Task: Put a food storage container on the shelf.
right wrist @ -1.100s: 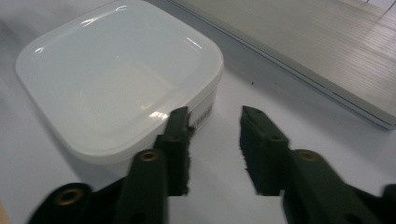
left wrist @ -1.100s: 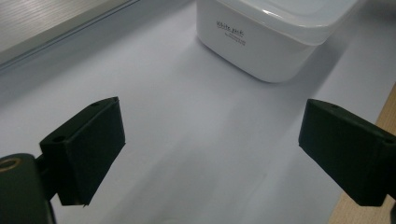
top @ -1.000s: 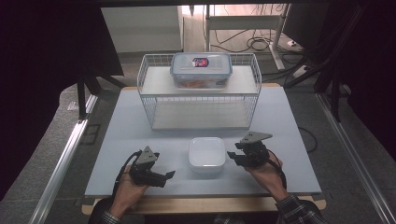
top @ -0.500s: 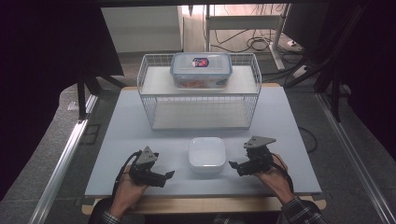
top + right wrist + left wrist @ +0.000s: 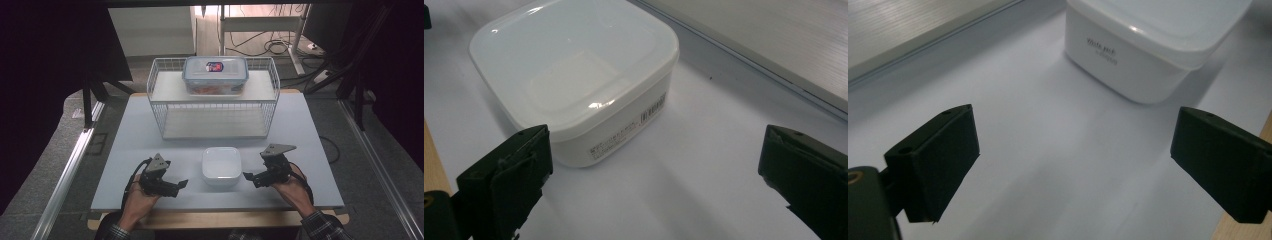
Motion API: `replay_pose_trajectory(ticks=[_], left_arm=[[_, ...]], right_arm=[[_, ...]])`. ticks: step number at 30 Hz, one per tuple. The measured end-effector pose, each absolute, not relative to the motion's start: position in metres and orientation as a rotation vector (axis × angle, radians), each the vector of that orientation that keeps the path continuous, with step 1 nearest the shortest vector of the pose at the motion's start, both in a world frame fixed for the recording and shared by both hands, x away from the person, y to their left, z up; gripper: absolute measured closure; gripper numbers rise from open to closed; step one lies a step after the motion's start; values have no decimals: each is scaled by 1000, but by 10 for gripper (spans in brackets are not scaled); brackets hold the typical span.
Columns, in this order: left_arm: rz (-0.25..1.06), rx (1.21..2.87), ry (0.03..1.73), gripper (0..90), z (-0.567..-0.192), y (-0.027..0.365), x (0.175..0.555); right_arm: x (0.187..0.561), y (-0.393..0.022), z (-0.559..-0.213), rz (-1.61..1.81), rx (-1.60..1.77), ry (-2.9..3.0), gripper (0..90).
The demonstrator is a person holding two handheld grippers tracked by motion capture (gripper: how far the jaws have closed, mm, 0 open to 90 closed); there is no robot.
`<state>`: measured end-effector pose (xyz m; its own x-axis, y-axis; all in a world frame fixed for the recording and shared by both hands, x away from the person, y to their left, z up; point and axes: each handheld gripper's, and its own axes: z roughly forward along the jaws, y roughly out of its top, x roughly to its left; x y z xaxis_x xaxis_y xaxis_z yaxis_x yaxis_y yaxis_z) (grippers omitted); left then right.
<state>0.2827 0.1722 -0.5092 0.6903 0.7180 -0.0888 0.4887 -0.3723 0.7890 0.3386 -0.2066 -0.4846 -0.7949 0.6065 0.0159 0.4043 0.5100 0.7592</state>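
Observation:
A white square lidded container sits near the front middle of the table; it is also in the left gripper view and the right gripper view. My left gripper rests on the table to its left, open, with bare table between its jaws. My right gripper lies to the container's right, pointing at it. Its jaws have just been opening and stand wide with nothing between them; the container's corner is just ahead of one pad.
A white wire rack stands at the back middle of the pale table, with a clear lidded food box on its top shelf. The table's wooden front edge runs just below the hands.
The right gripper's jaws have spread apart and its hand has settled slightly lower beside the container. The left gripper and the container have not moved.

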Motion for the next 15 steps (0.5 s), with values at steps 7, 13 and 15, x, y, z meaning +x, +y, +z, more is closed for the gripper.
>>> replay_pose_trajectory(ticks=[7, 13, 15], left_arm=[[292, 2028, 896, 65, -501, 160, 292], [289, 2020, 886, 124, -497, 153, 300], [277, 2010, 889, 134, -496, 150, 303]], right_arm=[[340, -196, -480, 1170, 865, 2514, 0], [341, -188, -474, 1176, 880, 2495, 0], [342, -187, -472, 1194, 898, 2495, 1]])
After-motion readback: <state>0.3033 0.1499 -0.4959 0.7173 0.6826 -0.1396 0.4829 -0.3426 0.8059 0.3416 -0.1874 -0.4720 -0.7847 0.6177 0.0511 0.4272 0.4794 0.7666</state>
